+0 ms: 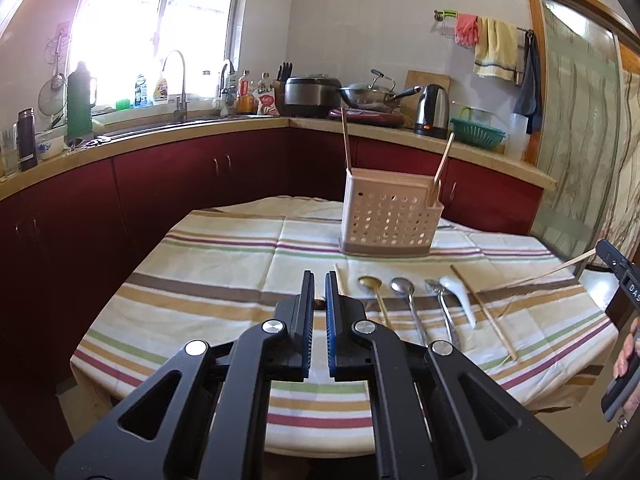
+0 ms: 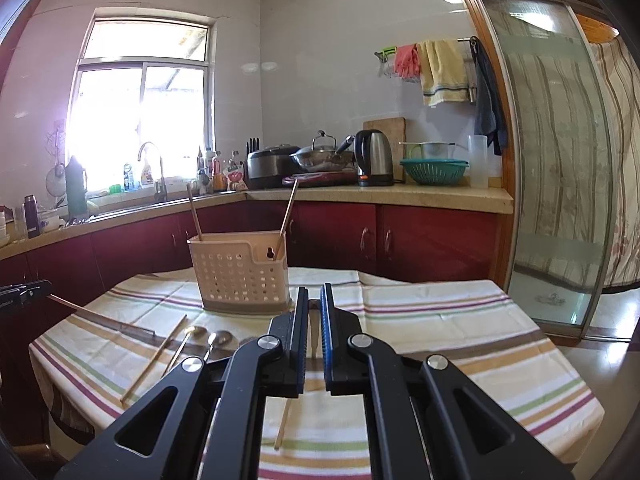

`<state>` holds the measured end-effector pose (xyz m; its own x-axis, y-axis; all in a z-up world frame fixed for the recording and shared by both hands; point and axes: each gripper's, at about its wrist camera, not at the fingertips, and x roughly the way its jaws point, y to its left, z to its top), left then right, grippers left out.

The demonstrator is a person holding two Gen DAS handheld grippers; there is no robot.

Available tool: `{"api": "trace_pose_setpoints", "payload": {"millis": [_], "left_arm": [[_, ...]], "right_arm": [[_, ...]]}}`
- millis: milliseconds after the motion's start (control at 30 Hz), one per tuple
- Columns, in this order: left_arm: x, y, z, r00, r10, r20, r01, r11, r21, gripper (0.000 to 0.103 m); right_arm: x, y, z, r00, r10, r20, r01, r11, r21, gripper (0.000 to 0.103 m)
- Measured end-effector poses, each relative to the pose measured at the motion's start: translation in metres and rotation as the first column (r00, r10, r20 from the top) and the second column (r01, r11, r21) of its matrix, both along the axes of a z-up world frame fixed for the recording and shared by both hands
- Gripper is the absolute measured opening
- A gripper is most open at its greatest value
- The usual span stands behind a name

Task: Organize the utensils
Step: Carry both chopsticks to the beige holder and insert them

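Striped tablecloth (image 1: 224, 264), cream perforated caddy (image 1: 390, 220), dark-red cabinets (image 1: 160, 184).

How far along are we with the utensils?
Done: two chopsticks stand in the caddy. In hand: the left claw is shut on one chopstick, the right claw on another chopstick. Left: gold spoon, steel spoon, fork, white spoon and a loose chopstick lie on the cloth.

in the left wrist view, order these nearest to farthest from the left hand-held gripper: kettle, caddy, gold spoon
1. Gold spoon, on the cloth just right of the left hand-held gripper.
2. Caddy, further back on the table.
3. Kettle, on the back counter.
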<state>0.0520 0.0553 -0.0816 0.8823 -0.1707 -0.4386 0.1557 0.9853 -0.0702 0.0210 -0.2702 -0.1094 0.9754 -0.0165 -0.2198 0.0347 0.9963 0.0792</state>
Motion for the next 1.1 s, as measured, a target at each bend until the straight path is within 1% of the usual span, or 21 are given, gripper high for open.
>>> {"api": "trace_pose_setpoints", "payload": {"millis": [433, 867, 1100], "left_arm": [[0.040, 0.000, 0.024, 0.999, -0.031, 0.005, 0.031, 1.000, 0.001, 0.006], [0.102, -0.001, 0.055, 0.997, -0.073, 0.004, 0.073, 0.997, -0.011, 0.006], [0.129, -0.006, 0.062, 0.996, -0.094, 0.012, 0.094, 0.996, 0.010, 0.006]], "right_arm": [[0.051, -0.003, 0.030, 1.000, 0.029, 0.002, -0.029, 0.999, 0.018, 0.007], [0.098, -0.001, 0.041, 0.998, 0.058, -0.019, -0.058, 0.998, 0.019, 0.007], [0.121, -0.001, 0.048, 0.997, 0.071, -0.034, -0.070, 0.997, 0.023, 0.007]]}}
